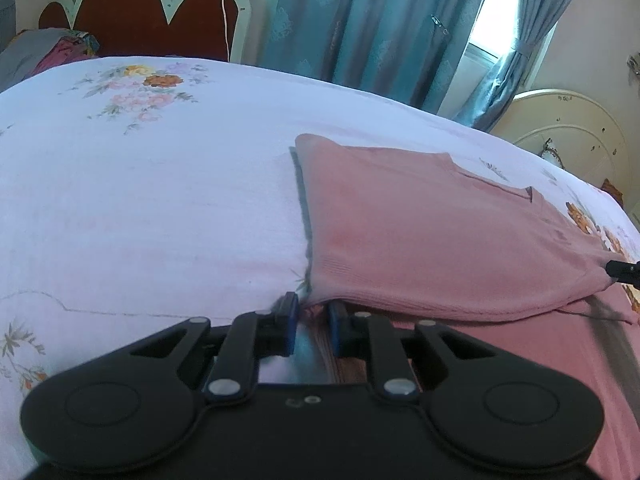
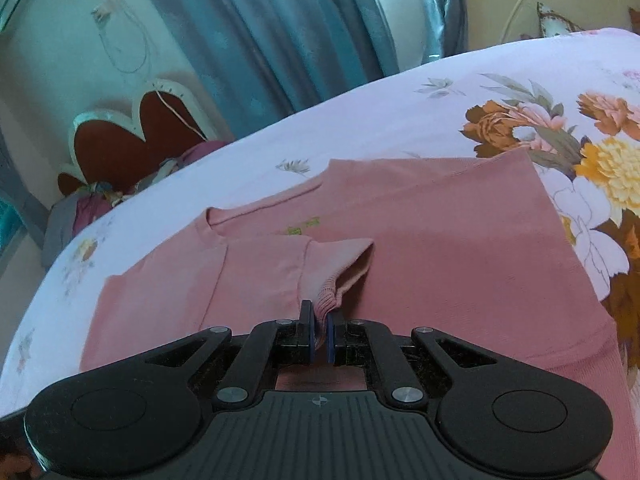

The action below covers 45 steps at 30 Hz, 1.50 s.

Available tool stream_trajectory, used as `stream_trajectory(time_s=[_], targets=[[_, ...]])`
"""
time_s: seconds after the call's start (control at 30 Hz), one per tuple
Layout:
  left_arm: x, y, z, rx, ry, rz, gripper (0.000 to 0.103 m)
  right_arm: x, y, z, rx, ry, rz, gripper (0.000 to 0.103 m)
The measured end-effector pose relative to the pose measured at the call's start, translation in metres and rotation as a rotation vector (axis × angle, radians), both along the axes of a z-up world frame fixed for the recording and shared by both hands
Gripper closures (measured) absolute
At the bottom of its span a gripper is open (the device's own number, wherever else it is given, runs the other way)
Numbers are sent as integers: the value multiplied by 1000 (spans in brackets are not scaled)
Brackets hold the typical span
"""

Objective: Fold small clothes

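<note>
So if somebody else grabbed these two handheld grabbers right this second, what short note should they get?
Right gripper: shut on the ribbed hem of the pink top, a corner lifted over the rest.
Left gripper: fingers nearly closed on the hem's other end, at the garment's edge; the grip looks firm but isn't fully visible.
The top lies on the floral bedsheet, sleeves already folded in.
Left: carry the hem up toward the collar, lay it flat, release, smooth.
</note>
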<state>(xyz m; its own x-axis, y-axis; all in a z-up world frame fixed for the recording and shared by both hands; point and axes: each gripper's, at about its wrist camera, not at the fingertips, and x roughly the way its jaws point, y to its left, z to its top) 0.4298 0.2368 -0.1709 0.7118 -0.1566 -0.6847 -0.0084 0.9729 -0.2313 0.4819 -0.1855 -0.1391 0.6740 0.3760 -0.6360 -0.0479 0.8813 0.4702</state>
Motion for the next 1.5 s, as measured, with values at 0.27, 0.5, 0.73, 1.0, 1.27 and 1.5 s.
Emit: stream_trajectory(time_s=[0.27, 0.5, 0.73, 1.0, 1.27, 1.5], targets=[[3, 1, 1, 8, 13, -16, 87, 0, -3, -8, -3, 60, -13, 98], [-4, 9, 15, -26, 27, -55, 69, -7, -10, -3, -40, 74, -59, 97], [-13, -17, 38, -62, -116, -120, 57, -8, 11, 16, -147, -31, 12, 97], [19, -19, 17, -89, -19, -115, 47, 5, 10, 5, -211, 10, 35, 97], [132, -40, 11, 3, -3, -211, 37, 83, 12, -16, -232, 45, 60, 97], [147, -20, 23, 23, -80, -133, 20, 88, -1, -10, -276, 38, -41, 97]])
